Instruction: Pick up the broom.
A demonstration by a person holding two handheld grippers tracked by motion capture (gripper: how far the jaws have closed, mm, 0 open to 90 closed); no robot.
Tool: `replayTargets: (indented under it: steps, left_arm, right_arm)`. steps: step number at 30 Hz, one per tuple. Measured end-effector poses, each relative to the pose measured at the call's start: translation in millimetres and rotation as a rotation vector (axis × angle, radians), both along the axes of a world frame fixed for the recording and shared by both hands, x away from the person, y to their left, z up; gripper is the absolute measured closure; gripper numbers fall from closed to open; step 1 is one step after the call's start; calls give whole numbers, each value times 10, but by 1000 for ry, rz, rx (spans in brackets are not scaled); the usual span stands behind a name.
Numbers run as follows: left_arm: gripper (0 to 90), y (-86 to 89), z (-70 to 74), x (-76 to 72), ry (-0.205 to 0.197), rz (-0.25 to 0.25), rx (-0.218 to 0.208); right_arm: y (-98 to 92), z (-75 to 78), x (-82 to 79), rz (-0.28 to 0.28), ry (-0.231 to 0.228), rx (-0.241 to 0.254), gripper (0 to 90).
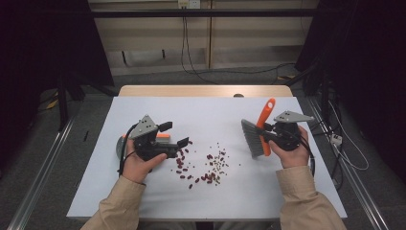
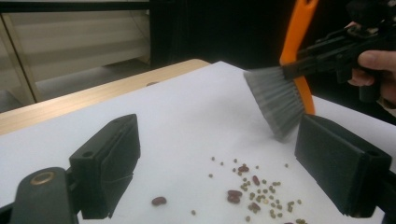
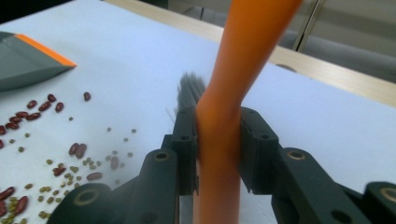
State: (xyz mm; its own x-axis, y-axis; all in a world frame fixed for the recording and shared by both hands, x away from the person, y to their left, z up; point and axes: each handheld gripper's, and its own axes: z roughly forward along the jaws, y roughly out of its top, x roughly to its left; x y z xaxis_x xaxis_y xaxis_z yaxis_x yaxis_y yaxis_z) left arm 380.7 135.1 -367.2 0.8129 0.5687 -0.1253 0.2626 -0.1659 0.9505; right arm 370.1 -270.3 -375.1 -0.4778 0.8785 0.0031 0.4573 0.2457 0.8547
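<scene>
White sheeting covers the counter (image 1: pixel 143 194), which is ringed by dark curtains and a pale back wall. Red beans and small green ones (image 1: pixel 206 167) are scattered near the middle of the counter. A brush (image 1: pixel 256 136) with an orange handle and grey bristles is gripped at its handle by the right tongs (image 3: pixel 219 140), bristles pointing down just above the counter, right of the beans. The left tongs (image 1: pixel 173 135) are spread wide with nothing between them, just left of the beans. A grey dustpan (image 3: pixel 28 63) with an orange edge is seen lying flat beside the left tongs.
</scene>
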Motion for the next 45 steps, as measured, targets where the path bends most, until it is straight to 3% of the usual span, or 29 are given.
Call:
replayTargets:
  steps: [7, 12, 18, 27, 31, 45]
  left_arm:
    - [141, 58, -49, 22, 10, 9, 3]
    - [141, 81, -50, 26, 8, 13, 5]
    - [136, 94, -61, 27, 7, 13, 13]
    - [134, 139, -95, 37, 11, 25, 21]
    - [133, 148, -91, 33, 7, 29, 17]
    - [117, 229, -117, 21, 10, 47, 32]
  right_arm:
    - [72, -203, 213, 3, 8, 92, 708]
    - [129, -308, 322, 9, 22, 120, 710]
    - [219, -402, 411, 11, 26, 119, 710]
    - [354, -440, 463, 36, 45, 47, 685]
    - [379, -520, 505, 38, 80, -32, 685]
    - [200, -469, 280, 20, 83, -23, 702]
